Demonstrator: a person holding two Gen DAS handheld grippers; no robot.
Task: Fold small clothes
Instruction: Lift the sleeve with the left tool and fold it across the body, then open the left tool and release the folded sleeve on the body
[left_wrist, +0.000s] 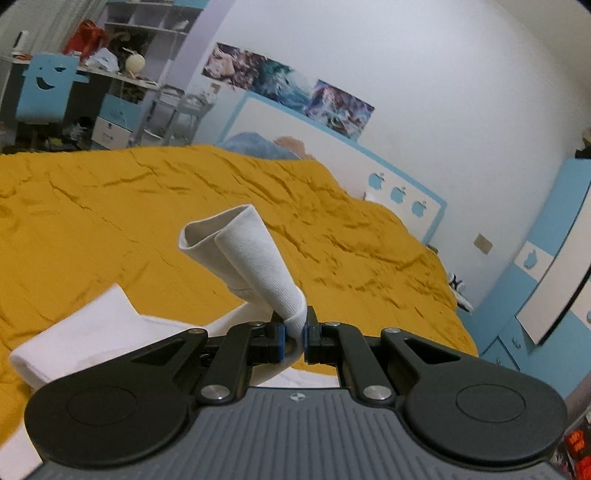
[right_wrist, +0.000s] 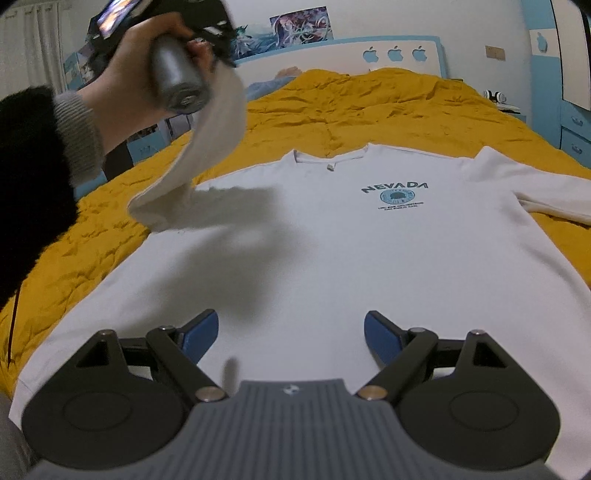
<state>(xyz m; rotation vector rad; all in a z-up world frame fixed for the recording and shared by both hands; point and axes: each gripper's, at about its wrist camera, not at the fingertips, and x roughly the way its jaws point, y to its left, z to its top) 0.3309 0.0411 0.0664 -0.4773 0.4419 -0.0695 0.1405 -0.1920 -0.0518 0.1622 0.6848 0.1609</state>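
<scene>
Room: we see a bedroom with a white wall, a blue-trimmed headboard (right_wrist: 399, 46) and posters (left_wrist: 291, 88) far ahead of both tongs.
Surface: a bed under a wrinkled yellow cover (right_wrist: 369, 107), spreading ahead of and to both sides of the tongs.
T-shirt: a white T-shirt (right_wrist: 332, 266) lies flat, face up, directly ahead of and beneath the right gripper, collar at the far end. We read "NEVADA" on a blue chest print (right_wrist: 397, 195), ahead and slightly right of the right tongs.
Sleeve, lifted: the sleeve (right_wrist: 207, 147) on the left side is raised off the cover, up and left of the right tongs; its cuff end (left_wrist: 236, 254) stands up just ahead of the left tongs.
Sleeve, flat: the other sleeve (right_wrist: 535, 188) rests on the cover, ahead and to the right.
Left gripper (left_wrist: 294, 334): tongs narrow, pinched on the lifted sleeve.
Right gripper (right_wrist: 291, 332): tongs wide, blue pads (right_wrist: 382, 338) well apart, nothing between them, above the shirt's lower body.
Hand: the person's left hand (right_wrist: 147, 48) grips the left tool's handle.
</scene>
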